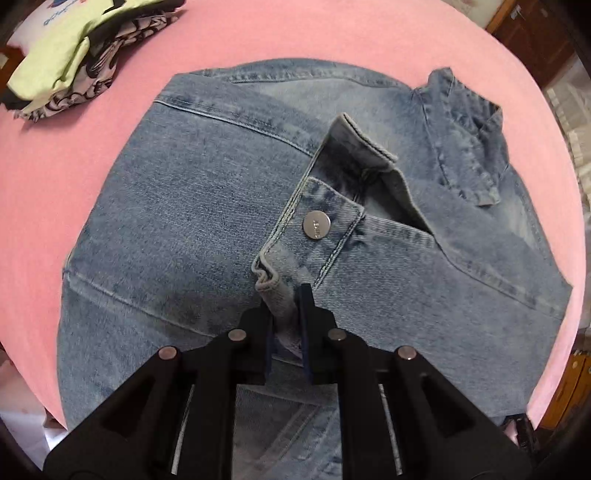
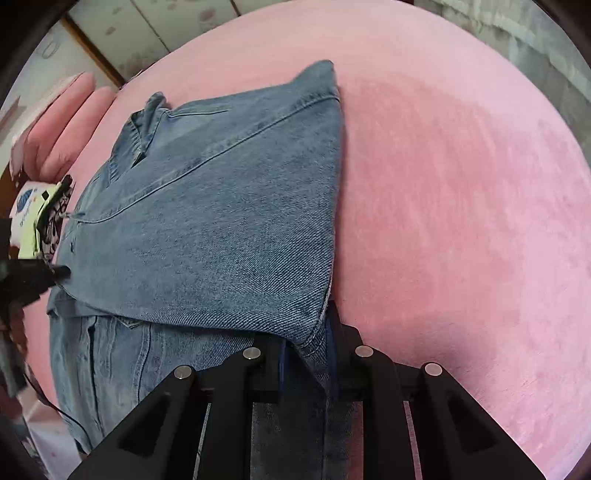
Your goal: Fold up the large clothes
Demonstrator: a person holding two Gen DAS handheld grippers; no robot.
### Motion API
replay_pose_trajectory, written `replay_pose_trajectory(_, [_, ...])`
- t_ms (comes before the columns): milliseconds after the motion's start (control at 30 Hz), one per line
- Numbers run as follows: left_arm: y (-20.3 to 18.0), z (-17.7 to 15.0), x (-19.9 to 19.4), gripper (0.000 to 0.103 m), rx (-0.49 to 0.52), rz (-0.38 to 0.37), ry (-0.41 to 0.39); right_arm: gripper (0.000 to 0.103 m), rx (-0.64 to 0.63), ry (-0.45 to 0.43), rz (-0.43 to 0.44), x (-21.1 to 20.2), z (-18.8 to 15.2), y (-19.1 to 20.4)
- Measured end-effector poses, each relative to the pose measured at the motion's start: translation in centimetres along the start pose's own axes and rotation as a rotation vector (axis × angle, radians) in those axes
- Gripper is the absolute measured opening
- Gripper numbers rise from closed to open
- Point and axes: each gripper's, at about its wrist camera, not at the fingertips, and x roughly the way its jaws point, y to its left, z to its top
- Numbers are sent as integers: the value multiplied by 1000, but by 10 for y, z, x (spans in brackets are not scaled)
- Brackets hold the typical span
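Observation:
A light-blue denim jacket (image 1: 192, 206) lies back-up on a pink cover (image 1: 332, 33). One sleeve is folded across it, its cuff (image 1: 317, 236) showing a metal button (image 1: 317, 225). My left gripper (image 1: 285, 314) points down and is shut on the cuff's corner, with denim pinched between the pads. In the right wrist view the same jacket (image 2: 221, 229) is folded over along its right side. My right gripper (image 2: 308, 350) has that fold's near corner between its pads and is shut on it. At the left edge of that view the black left gripper (image 2: 55, 273) shows partly.
A stack of folded clothes (image 1: 66, 55), yellow-green on top with a black-and-white print below, lies at the far left of the cover, also seen as clothes (image 2: 40, 218). Pink cushions (image 2: 62, 122) line the far side. Wooden furniture (image 1: 535, 40) stands beyond the right edge.

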Motion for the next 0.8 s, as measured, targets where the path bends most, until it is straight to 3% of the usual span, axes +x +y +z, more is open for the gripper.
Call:
replay_pose_trajectory(233, [3,8,-19,23,42,43,13,21,-32,63,-50,-17,12,7])
replay_pose_trajectory(300, [11,7,-33,23,46,97,-21,24,-32,73,-69,-24,12,10])
replay_pose_trajectory(367, [20,4,-54,23,26,85,-67,24,-35,97,-108,-31,11,14])
replay_pose_trajectory(433, [30,-6,-78,23,-41,22,-102,24,-15,61,-99,-47,9,19])
replay_pose_trajectory(533, [24,-23,-98,23,-75,-146,-85,24,-12,63,-30,-59,11,36])
replay_pose_trajectory(700, [-35,-43,-96,23,27,-306,19,23,-77,84,127,-54,13,80])
replay_pose_trajectory(800, [-83,-46,-79,18,129,-365,120,9,-65,126,127,-33,23,108])
